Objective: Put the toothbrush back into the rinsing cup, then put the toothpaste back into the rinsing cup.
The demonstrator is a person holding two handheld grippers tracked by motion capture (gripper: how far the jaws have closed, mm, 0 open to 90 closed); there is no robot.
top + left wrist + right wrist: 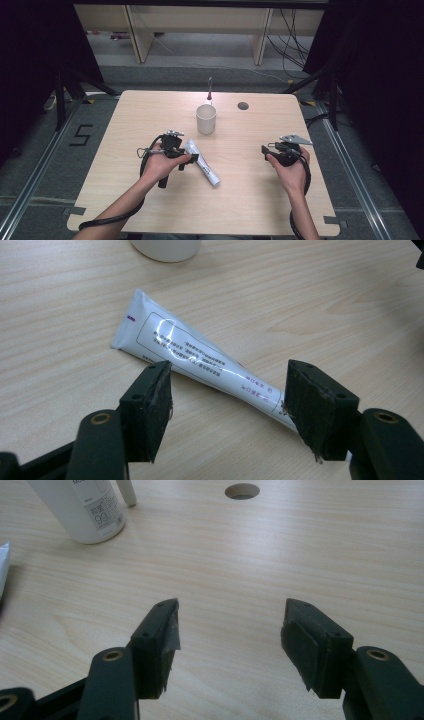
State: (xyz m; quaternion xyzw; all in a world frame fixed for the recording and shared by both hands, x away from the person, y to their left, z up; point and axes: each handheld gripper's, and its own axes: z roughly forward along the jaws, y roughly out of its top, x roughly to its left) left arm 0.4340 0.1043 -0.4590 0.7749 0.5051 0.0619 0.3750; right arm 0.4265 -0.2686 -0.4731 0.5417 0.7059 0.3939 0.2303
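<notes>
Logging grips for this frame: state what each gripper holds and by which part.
Nothing is held. The left gripper is open astride the tube, its fingers not clamped on it. The right gripper is open over bare table.

Tube lies mid-table — cup behind it, cable hole to cup's right.
</notes>
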